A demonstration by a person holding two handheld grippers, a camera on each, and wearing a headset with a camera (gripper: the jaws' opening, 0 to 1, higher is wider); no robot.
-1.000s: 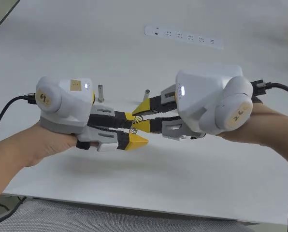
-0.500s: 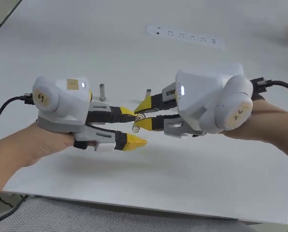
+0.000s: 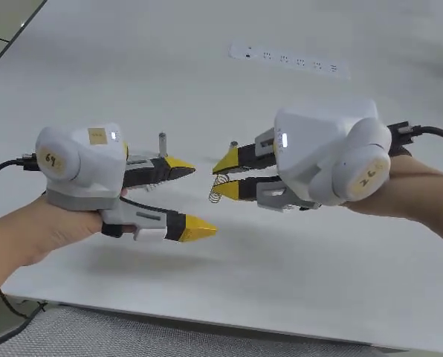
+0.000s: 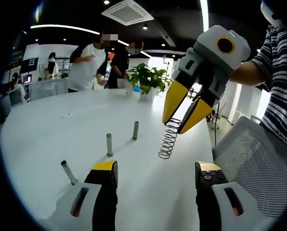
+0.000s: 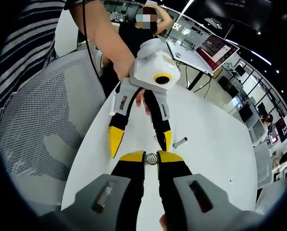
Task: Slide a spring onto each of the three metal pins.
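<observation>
Right hand-held gripper (image 5: 151, 156) pinches spring (image 4: 169, 138) by one end; left hand-held gripper (image 3: 199, 199) stands open. Dangling spring may slip or miss a pin (image 4: 109, 144).

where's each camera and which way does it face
Head view: on the headset, facing forward and down at the table; both hands, left gripper, right gripper show.
Left gripper view: on the left gripper, facing over the table at the pins and right gripper; own open jaws.
Right gripper view: on the right gripper, facing the left gripper and striped shirt; own jaws pinch the spring.
Shared: both gripper views show the spring.
</observation>
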